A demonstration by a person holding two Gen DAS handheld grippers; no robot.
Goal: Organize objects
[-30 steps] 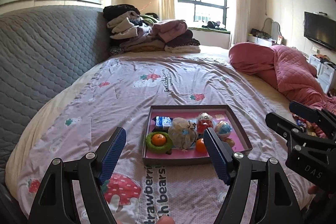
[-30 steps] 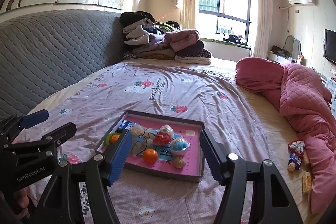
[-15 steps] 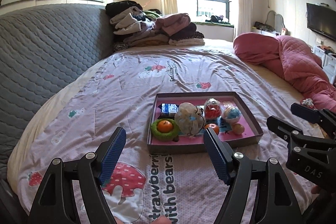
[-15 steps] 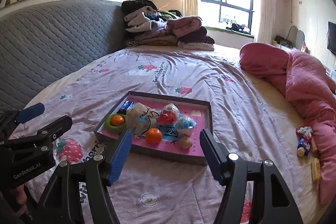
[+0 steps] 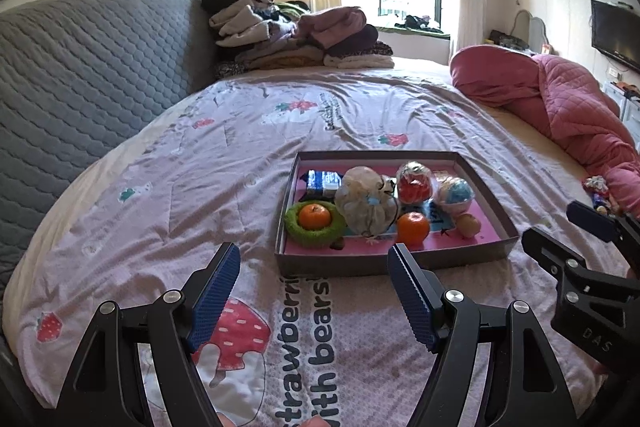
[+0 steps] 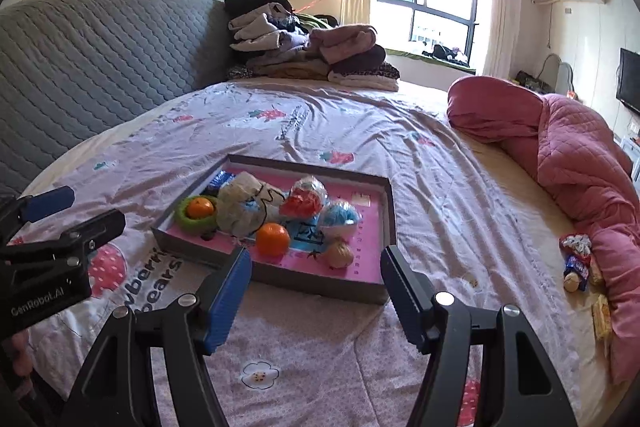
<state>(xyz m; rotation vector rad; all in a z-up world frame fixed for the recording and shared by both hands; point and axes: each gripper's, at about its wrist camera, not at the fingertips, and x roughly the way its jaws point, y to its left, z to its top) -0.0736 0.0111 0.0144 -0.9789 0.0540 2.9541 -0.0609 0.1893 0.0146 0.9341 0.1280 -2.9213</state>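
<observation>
A shallow grey box with a pink floor [image 5: 492, 187] [image 6: 390, 211] lies on the bed. It holds a green ring with an orange in it [image 5: 315, 217] [image 6: 199, 209], a loose orange [image 5: 413, 227] [image 6: 273, 239], a pale drawstring pouch [image 5: 366, 201] [image 6: 240, 205], a red wrapped ball [image 5: 415, 183] [image 6: 306, 201], a blue-white ball [image 5: 456, 191] [image 6: 340, 219] and a small tan ball [image 5: 468, 225] [image 6: 339, 254]. My left gripper [image 5: 314, 263] is open and empty, just short of the box's near wall. My right gripper [image 6: 316, 267] is open and empty over the near right wall.
Small wrapped items [image 6: 576, 261] lie on the sheet beside a rolled pink quilt [image 6: 560, 147] at the right. Folded clothes [image 5: 296, 35] are stacked at the far end. A grey padded headboard [image 5: 80, 75] runs along the left.
Both grippers have drawn nearer to the box, which now looks larger and lower in both views. Both stay open and empty.
</observation>
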